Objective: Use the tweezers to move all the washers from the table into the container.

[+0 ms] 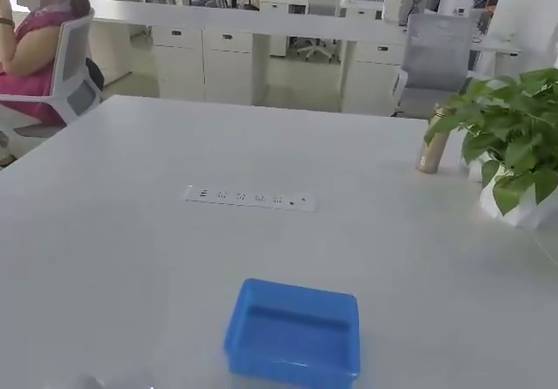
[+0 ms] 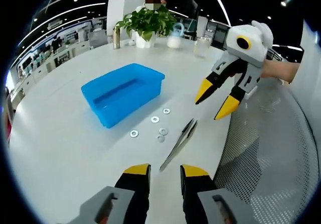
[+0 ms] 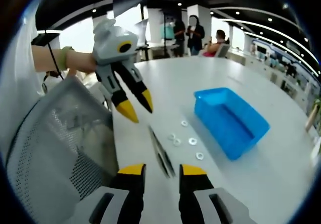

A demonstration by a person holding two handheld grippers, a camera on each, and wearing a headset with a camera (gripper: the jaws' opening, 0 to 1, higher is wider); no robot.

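Note:
A blue container (image 2: pixel 123 91) stands on the white table, also near the front edge (image 1: pixel 292 332) in the head view and as the blue container (image 3: pixel 230 121) in the right gripper view. Several small washers (image 2: pixel 155 119) lie loose beside it, washers (image 3: pixel 192 141) too. Metal tweezers (image 2: pixel 179 142) lie flat next to them, just beyond my left gripper (image 2: pixel 165 170), which is open and holds nothing. The tweezers (image 3: pixel 161 153) lie directly ahead of my right gripper (image 3: pixel 163 170), also open. Each gripper hangs above the table's edge in the other's view: right gripper (image 2: pixel 206 110), left gripper (image 3: pixel 142 114).
A grey mesh chair (image 2: pixel 266 148) stands at the table's edge by the grippers. A power strip (image 1: pixel 248 199) is set into the tabletop mid-table. A potted plant (image 1: pixel 514 145) and a bottle (image 1: pixel 432 149) stand far right. A person (image 1: pixel 30 49) sits at the far left.

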